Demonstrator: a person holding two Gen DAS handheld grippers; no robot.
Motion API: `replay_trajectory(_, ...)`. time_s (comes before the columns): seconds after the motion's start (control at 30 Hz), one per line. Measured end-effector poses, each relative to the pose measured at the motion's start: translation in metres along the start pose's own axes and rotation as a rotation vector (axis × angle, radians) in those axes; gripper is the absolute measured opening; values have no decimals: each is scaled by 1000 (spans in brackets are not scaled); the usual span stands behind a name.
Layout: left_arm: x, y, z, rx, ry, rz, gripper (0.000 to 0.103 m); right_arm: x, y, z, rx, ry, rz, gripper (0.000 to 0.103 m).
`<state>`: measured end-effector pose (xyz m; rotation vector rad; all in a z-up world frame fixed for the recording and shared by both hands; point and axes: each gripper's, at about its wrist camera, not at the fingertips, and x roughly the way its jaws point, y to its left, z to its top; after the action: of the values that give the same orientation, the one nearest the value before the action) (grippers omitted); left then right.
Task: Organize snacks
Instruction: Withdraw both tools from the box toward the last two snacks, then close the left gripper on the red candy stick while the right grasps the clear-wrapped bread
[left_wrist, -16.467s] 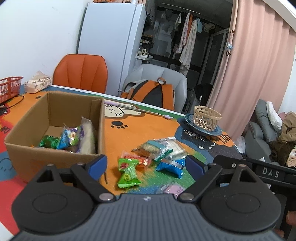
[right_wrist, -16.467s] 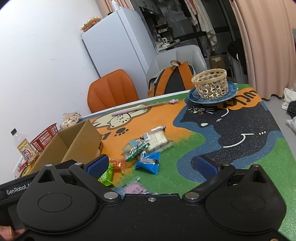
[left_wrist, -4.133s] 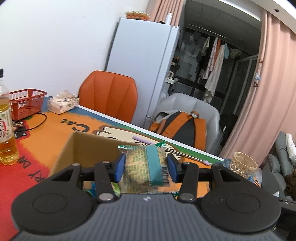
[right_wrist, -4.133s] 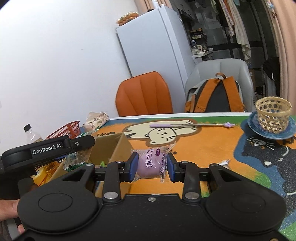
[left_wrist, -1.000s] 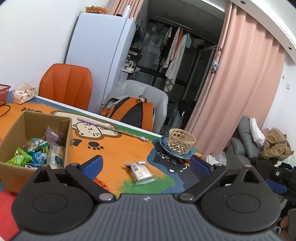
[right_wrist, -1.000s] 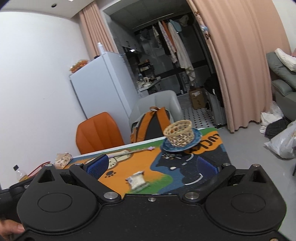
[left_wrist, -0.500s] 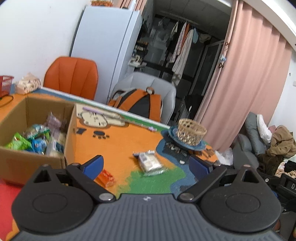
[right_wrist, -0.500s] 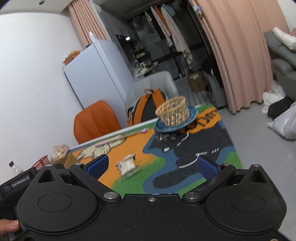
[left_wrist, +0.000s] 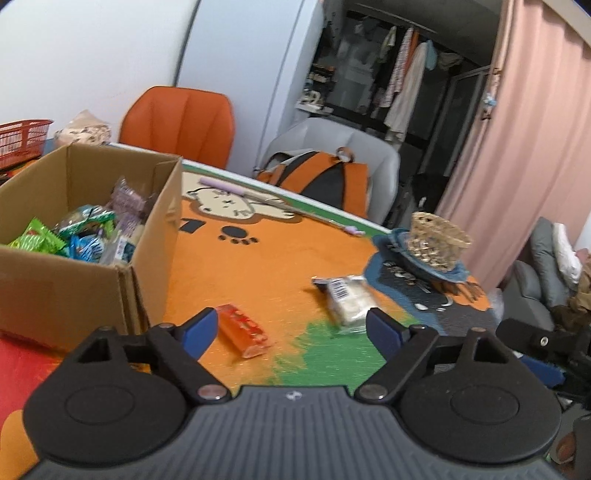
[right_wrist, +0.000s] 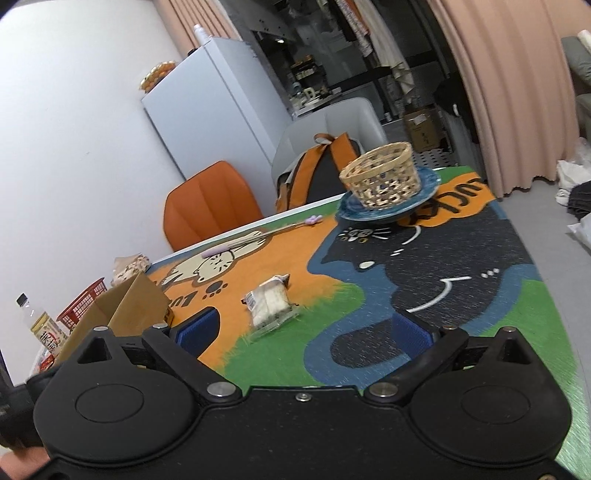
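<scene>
An open cardboard box (left_wrist: 147, 280) on the left of the table holds several snack packs. Two snacks lie loose on the cat-print mat: an orange-red pack (left_wrist: 243, 330) and a clear pack of pale biscuits (left_wrist: 349, 299), the latter also in the right wrist view (right_wrist: 269, 304). My left gripper (left_wrist: 291, 328) hovers low over the mat, its jaws closing, with the orange-red pack just inside its left finger and untouched. My right gripper (right_wrist: 303, 332) is also closing slightly, nothing between its fingers; the biscuit pack lies a little ahead, left of centre.
A wicker basket (right_wrist: 380, 181) sits on a blue plate (right_wrist: 428, 192) at the far side of the table. A purple stick (left_wrist: 273, 199) lies near the far edge. A red basket (left_wrist: 22, 136), a tissue pack and a drink bottle (right_wrist: 44, 326) stand beyond the box. Chairs line the far side.
Both grippers have come down and closer to the table, so the two loose snacks look larger. The left gripper's fingers stand a little narrower than before.
</scene>
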<state>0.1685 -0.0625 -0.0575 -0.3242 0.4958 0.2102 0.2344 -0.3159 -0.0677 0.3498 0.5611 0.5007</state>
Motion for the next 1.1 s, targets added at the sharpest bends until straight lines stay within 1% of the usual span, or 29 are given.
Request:
replay_trajectory(0.2,13,2,-3,-11,-9,77,84,31,11,7,-59,39,34,96)
replay_trajectory(0.27,18,1,-3,-10,-5,86,84,38,13,11,-69,50,44,94)
replay_trajectory(0.37,28,0,-4,-15,4,107,79,46,18,16,-89,58,61,94)
replay_trajectory(0.47,36,1,-7,-22,15,137,72,55,22,16,-103,70,74,93)
replay_trajectory(0.57,43,1,-10,-28,23,161,70,64,24,13,-107,94,83,91)
replay_trajectory(0.73,54,5,-11,-45,49,187,64,79,26,12,-105,127,72,89)
replay_trajectory(0.77,55,6,-12,-49,53,195,59,81,27,13,-108,131,70,89)
replay_trajectory(0.83,57,6,-13,-45,42,207,56,86,30,14,-126,142,61,89)
replay_trajectory(0.87,57,7,-14,-43,40,208,51,90,33,13,-140,148,53,89)
replay_trajectory(0.9,57,8,-14,-43,37,212,43,92,35,13,-152,152,48,89)
replay_trajectory(0.93,56,9,-14,-50,35,210,37,95,37,13,-163,158,42,89)
replay_trajectory(0.97,56,11,-14,-61,35,207,26,98,39,12,-175,163,36,89)
replay_trajectory(1.0,56,15,-14,-73,36,203,22,101,41,12,-183,168,32,89)
replay_trajectory(1.1,52,19,-13,-96,30,190,19,109,44,12,-197,179,26,89)
